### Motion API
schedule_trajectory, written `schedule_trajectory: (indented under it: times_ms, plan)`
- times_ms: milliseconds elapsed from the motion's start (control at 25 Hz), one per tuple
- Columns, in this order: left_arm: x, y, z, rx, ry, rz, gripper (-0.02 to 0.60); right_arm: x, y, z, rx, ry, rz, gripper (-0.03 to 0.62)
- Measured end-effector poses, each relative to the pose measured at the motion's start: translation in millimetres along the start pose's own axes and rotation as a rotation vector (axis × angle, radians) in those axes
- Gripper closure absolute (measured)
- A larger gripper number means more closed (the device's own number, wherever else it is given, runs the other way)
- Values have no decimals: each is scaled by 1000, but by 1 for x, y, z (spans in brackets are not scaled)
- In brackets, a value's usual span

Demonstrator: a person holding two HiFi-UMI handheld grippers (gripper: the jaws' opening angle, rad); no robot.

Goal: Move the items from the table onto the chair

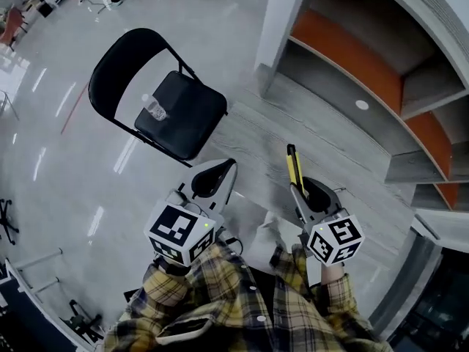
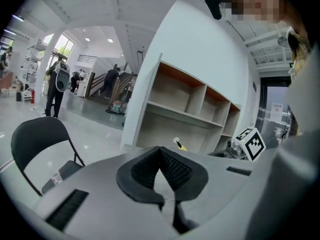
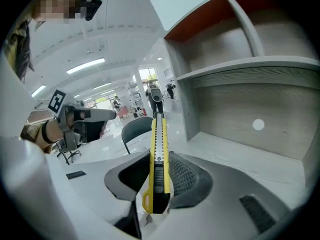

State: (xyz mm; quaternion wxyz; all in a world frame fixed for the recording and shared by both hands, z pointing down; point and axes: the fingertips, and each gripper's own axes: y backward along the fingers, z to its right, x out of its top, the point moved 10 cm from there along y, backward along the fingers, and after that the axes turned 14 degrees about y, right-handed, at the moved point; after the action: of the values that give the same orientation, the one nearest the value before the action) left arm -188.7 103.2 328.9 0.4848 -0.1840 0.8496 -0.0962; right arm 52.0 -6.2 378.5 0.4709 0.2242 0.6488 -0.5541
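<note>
A black folding chair [image 1: 117, 64] stands on the glossy floor to the upper left, with a clear plastic bottle [image 1: 154, 108] lying on its seat. My right gripper [image 1: 296, 191] is shut on a yellow utility knife [image 1: 293, 166], which sticks out forward over the grey wooden table [image 1: 330, 141]. In the right gripper view the knife [image 3: 159, 149] stands upright between the pads, with the chair [image 3: 137, 129] behind it. My left gripper [image 1: 226, 167] hovers at the table's near edge, pointing toward the chair, shut with nothing in it [image 2: 160, 151]. The chair [image 2: 35, 134] shows at left there.
Open shelf compartments with orange backs [image 1: 366, 64] rise along the table's far side. A white round sticker [image 1: 362, 105] lies on the tabletop. A white pillar [image 1: 286, 13] stands beside the chair. People stand far off [image 2: 55, 86]. An office chair base [image 1: 6, 218] is at the left.
</note>
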Motion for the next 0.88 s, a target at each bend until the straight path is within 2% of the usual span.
schedule_trajectory:
  times_ms: [160, 320, 480, 720, 880]
  plan:
    - [20, 35, -75, 22, -3, -6, 578, 26, -75, -51, 34, -5, 1, 470]
    - [33, 57, -148, 51, -39, -31, 578, 51, -160, -96, 94, -14, 6, 469]
    - [33, 68, -207, 75, -7, -57, 578, 62, -238, -131, 149, -44, -10, 468]
    - [7, 67, -283, 115, 70, -67, 578, 46, -345, -171, 180, -115, -39, 468]
    - [-15, 59, -318, 137, 113, -77, 578, 16, -401, -181, 119, -119, -90, 468]
